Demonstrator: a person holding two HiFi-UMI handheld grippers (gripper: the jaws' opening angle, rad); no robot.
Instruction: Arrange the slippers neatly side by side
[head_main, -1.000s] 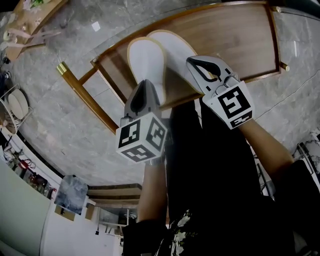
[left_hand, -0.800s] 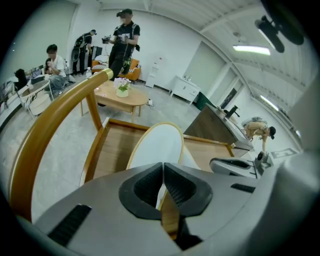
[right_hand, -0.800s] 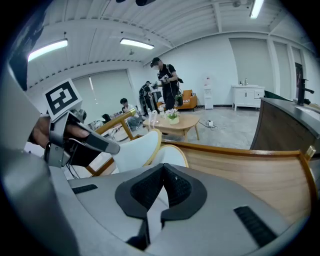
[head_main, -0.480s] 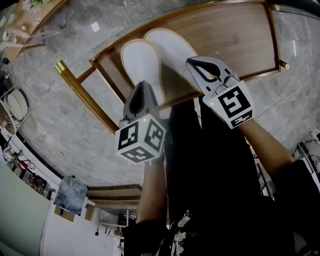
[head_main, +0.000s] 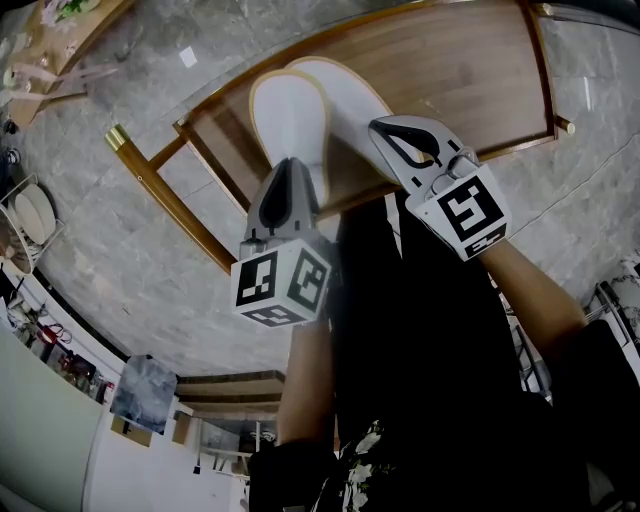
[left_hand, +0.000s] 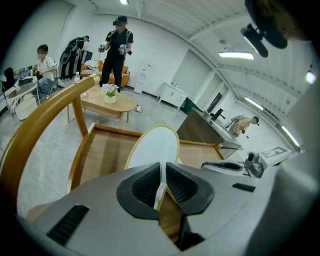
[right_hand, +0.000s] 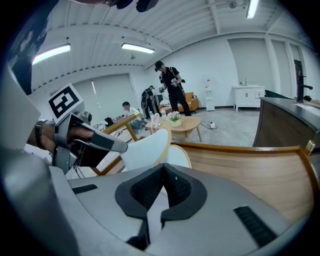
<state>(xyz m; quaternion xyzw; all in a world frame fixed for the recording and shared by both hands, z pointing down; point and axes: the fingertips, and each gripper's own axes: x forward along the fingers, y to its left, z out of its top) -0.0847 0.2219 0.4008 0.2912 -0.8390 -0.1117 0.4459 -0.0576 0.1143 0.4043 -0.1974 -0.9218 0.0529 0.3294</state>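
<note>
Two white slippers with tan edging lie side by side, touching, on a wooden seat (head_main: 470, 70) with a raised rim. My left gripper (head_main: 290, 168) has the heel edge of the left slipper (head_main: 285, 115) between its pads, and its jaws are opening. In the left gripper view the slipper (left_hand: 155, 147) stretches away from the left gripper (left_hand: 162, 172), its thin edge still caught in the narrow slit. My right gripper (head_main: 385, 128) is shut on the near edge of the right slipper (head_main: 348, 88). The right gripper view shows the right gripper (right_hand: 164, 172), the right slipper (right_hand: 179, 156) and the left slipper (right_hand: 145, 147).
A curved wooden rail (left_hand: 40, 120) with a brass end (head_main: 115, 135) runs along the seat's left side. Grey marble floor (head_main: 130, 240) surrounds it. Farther off stand a round coffee table (left_hand: 107, 105) with a flowerpot, a dark counter (left_hand: 205, 132) and several people.
The left slipper shifted slightly left on the seat, then a little back. Both grippers stay at the slippers' near ends.
</note>
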